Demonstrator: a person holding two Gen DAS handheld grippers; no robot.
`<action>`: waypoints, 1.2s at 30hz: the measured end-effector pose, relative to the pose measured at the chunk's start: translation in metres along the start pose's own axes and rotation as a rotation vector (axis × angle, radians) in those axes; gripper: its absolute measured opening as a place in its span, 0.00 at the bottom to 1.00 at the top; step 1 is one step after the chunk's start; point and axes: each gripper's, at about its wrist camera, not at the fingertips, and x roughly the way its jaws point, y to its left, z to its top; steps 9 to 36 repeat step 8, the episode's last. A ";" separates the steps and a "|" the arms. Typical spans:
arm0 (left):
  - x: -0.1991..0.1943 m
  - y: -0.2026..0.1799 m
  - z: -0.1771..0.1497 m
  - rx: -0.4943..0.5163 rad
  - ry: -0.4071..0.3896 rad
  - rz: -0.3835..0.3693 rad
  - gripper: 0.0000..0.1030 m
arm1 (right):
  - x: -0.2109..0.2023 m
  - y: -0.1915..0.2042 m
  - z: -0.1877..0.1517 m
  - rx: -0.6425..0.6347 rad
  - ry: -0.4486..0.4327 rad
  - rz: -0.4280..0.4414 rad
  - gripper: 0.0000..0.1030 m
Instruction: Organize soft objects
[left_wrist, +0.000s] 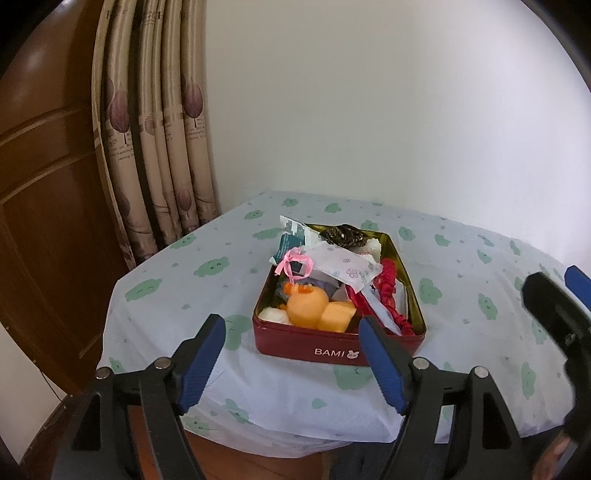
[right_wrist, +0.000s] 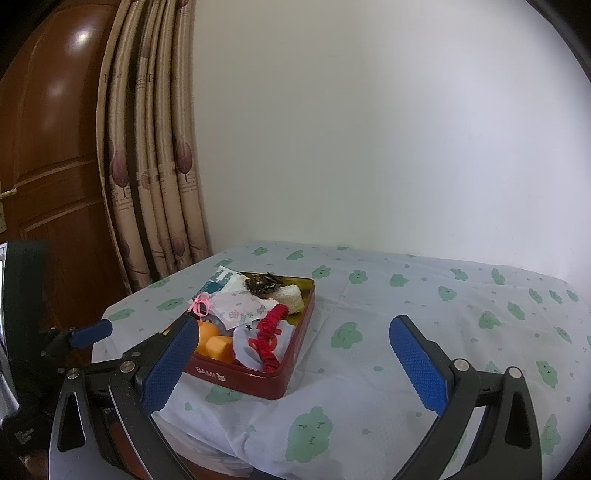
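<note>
Before the red tin (left_wrist: 334, 345), the left tool (left_wrist: 291, 354) and right tool (right_wrist: 293, 363) gape wide, both empty. On the table (left_wrist: 461, 258), the tin brims with light, squashy things; the orange duck (left_wrist: 308, 308) should yield—pinch its body.

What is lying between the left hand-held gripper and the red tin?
Only bare tablecloth, seen in the left wrist view: nothing lies between the open left hand-held gripper and the red tin.
</note>
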 end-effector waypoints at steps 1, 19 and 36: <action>0.003 0.001 -0.002 -0.003 0.020 -0.010 0.75 | -0.001 -0.003 0.000 0.004 -0.003 -0.007 1.00; 0.009 -0.003 -0.002 -0.006 0.049 -0.027 0.75 | 0.003 -0.061 0.000 0.053 0.025 -0.110 1.00; 0.009 -0.003 -0.002 -0.006 0.049 -0.027 0.75 | 0.003 -0.061 0.000 0.053 0.025 -0.110 1.00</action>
